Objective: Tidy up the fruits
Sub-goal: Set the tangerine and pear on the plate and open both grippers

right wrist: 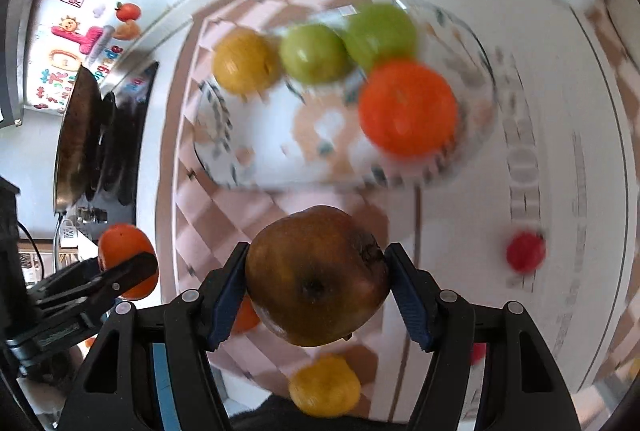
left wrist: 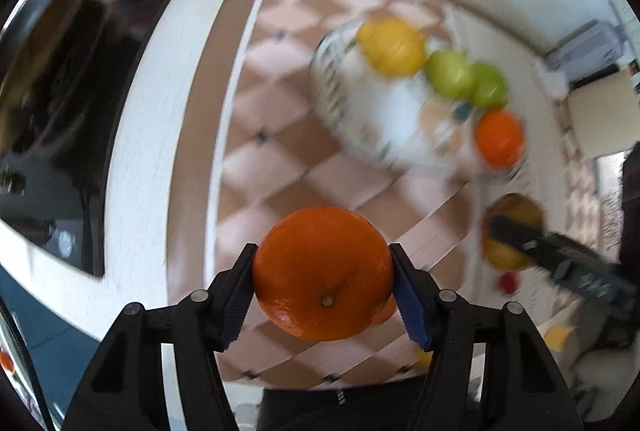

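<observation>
Fruits partly gathered on round patterned glass plate point(right wrist: 224, 151), lying on pink-and-brown checked tablecloth point(left wrist: 276, 167). On plate: one yellow round fruit point(right wrist: 244, 61), two green apples point(right wrist: 314, 53) side by side, one bright orange fruit point(right wrist: 408, 107) at the near rim, all blurred.

Left gripper point(left wrist: 323, 281) clamped on large round orange with stem dimple point(left wrist: 323, 273), blue pads pressed on both sides, held above the cloth, in front of the plate. Seen also from right wrist camera, at left edge point(right wrist: 120, 271).

Right gripper point(right wrist: 316, 281) clamped on brownish-yellow bruised apple point(right wrist: 316, 275), jaws tight on both flanks, held above the cloth near the plate. Visible from left wrist camera at right side point(left wrist: 516, 235).

Below, off the plate: small yellow fruit point(right wrist: 325, 385) on the cloth edge, small red round fruit point(right wrist: 525, 252) on white printed mat point(right wrist: 472, 231), well apart from plate. Dark frying pan point(right wrist: 76, 139) on black stove at left, coloured stickers point(right wrist: 76, 43) on the wall behind.
</observation>
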A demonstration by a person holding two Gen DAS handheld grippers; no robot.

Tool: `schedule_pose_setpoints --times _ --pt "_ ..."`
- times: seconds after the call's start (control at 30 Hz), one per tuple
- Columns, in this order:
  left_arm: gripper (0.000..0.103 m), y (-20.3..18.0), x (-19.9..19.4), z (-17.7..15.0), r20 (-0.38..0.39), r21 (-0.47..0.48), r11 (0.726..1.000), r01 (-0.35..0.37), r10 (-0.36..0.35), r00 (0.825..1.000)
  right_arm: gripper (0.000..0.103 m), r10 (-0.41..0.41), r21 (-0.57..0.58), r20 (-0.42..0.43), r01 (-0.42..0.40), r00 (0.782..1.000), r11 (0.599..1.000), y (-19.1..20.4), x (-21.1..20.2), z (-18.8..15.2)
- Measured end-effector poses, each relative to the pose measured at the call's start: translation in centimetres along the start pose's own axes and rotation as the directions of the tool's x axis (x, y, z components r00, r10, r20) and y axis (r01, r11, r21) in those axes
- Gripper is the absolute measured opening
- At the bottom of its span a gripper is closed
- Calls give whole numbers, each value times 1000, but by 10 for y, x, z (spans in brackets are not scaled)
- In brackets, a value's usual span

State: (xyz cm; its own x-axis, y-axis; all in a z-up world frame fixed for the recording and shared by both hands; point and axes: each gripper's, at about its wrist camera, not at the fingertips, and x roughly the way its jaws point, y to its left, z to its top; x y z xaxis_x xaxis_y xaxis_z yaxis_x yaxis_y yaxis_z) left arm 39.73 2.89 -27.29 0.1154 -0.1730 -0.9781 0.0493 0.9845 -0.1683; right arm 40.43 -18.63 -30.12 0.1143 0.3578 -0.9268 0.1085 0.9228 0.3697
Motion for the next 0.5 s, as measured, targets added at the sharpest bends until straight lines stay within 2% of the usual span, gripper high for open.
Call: schedule_pose_setpoints --times 0.17,0.3,0.5 --pt "61 -17 7 58 0 -42 998 57 -57 998 70 -36 -55 7 36 999 998 16 8 40" --pt "61 -15 36 99 -66 -100 990 95 -102 993 70 -61 -101 -10 60 998 993 28 23 62" --pt "61 -9 76 122 -197 -204 966 156 -197 960 70 -84 -144 -26 80 996 986 34 44 75"
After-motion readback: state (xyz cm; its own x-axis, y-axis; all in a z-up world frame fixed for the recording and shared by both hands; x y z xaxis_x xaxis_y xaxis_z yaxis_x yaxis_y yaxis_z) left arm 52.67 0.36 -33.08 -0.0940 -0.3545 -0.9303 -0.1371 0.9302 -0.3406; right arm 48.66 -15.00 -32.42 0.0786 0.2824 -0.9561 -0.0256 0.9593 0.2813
